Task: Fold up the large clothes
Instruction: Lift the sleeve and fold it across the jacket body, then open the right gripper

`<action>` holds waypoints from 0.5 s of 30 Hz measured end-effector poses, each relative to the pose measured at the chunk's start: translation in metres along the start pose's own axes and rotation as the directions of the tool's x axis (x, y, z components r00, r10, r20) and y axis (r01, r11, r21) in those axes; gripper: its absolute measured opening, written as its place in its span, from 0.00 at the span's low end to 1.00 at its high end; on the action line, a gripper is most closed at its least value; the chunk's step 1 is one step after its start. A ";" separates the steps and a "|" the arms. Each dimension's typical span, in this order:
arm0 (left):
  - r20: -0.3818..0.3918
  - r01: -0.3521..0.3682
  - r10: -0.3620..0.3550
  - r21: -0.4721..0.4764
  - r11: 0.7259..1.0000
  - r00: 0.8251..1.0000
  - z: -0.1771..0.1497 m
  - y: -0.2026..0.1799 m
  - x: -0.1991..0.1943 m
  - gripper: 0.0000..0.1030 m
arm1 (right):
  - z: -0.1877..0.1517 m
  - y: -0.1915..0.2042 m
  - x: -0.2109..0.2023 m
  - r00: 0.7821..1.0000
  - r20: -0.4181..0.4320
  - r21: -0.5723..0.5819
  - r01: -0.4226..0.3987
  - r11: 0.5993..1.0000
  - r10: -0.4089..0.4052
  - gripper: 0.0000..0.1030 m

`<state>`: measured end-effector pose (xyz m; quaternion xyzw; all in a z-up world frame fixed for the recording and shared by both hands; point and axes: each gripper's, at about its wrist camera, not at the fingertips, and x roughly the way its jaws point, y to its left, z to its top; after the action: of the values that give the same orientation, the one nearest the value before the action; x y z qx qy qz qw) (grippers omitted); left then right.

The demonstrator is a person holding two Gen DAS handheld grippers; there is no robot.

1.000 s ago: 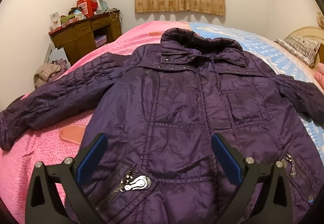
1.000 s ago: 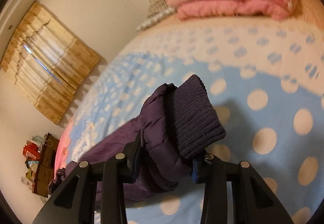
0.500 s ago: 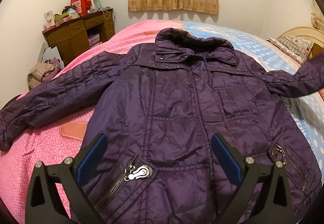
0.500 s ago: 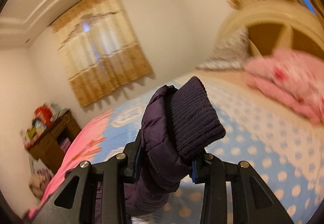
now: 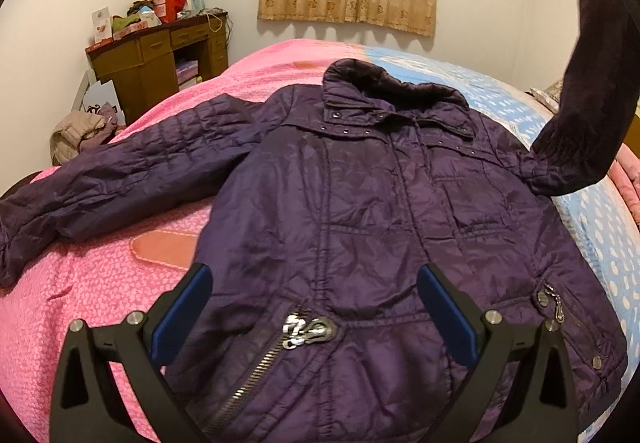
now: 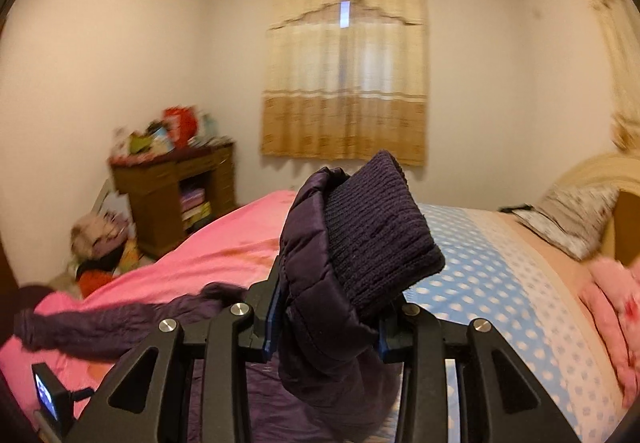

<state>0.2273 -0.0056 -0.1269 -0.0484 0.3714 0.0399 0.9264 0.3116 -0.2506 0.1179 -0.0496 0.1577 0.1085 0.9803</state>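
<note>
A dark purple quilted jacket [image 5: 372, 219] lies face up on the bed, collar toward the window. Its left sleeve [image 5: 120, 179] stretches out flat over the pink side. My left gripper [image 5: 316, 295] is open and empty, hovering over the jacket's lower front near a zip pull [image 5: 308, 331]. My right gripper [image 6: 324, 319] is shut on the right sleeve's knitted cuff [image 6: 376, 227] and holds it up in the air. In the left wrist view the raised right sleeve [image 5: 588, 91] rises at the far right.
The bed has a pink cover [image 5: 92, 283] on the left and a blue dotted sheet [image 5: 600, 227] on the right. A wooden desk [image 5: 160, 59] with clutter stands at the back left, a clothes pile [image 5: 80, 131] beside it. Pillows [image 6: 568, 219] and a pink folded blanket [image 6: 612, 299] lie right.
My right gripper has lifted the right sleeve off the bed and swung it up and toward the jacket. The left gripper has stayed open over the lower front.
</note>
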 end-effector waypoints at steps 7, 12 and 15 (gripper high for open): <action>0.004 -0.017 0.018 -0.042 0.999 1.000 0.001 0.022 -0.002 1.00 | -0.041 0.104 0.059 0.987 -0.113 -0.142 -0.133 0.981 0.118 0.35; 0.009 -0.046 0.047 -0.060 0.997 0.999 0.001 0.037 -0.003 1.00 | -0.100 0.161 0.110 0.960 -0.219 -0.160 -0.209 0.965 0.172 0.35; 0.004 -0.075 0.076 -0.059 0.995 0.997 0.001 0.045 -0.001 1.00 | -0.146 0.187 0.142 0.929 -0.311 -0.134 -0.253 0.958 0.201 0.35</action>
<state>0.2219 0.0396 -0.1281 -0.0613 0.3688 0.0859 0.9235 0.3571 -0.0596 -0.0774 -0.1310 0.2964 0.2261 0.9186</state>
